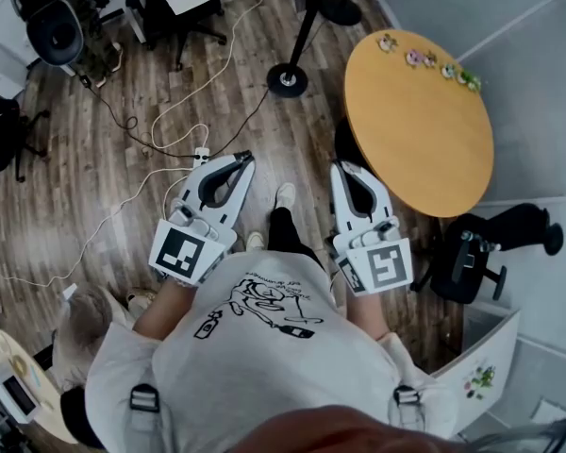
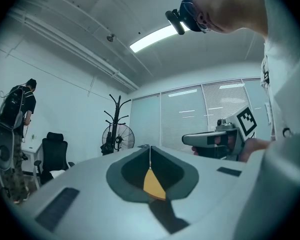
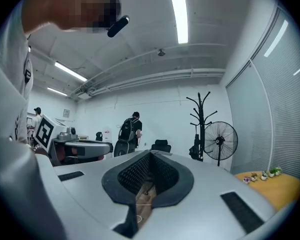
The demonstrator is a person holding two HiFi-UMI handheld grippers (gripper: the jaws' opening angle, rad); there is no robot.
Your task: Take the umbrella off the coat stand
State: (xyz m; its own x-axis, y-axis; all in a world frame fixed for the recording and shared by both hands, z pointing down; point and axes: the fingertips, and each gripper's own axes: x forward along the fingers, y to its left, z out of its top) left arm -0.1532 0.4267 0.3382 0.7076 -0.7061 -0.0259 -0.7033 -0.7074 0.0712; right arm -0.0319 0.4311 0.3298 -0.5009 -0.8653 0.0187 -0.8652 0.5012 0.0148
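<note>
The left hand-held gripper [image 1: 247,158] and right hand-held gripper [image 1: 340,166] are closed, empty, level, well apart from the coat stand [image 3: 201,118] beside a fan [image 3: 220,140].

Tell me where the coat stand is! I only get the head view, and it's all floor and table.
Observer: The right gripper view shows the coat stand upright across the room, with a fan just right of it.
Operator: Is the umbrella on it?
Observer: A dark thing hangs low on it. It's likely the umbrella, but too small to be sure.
Operator: Is anybody in the way?
Observer: It seems not. A person stands well left of the stand, apart from it.
</note>
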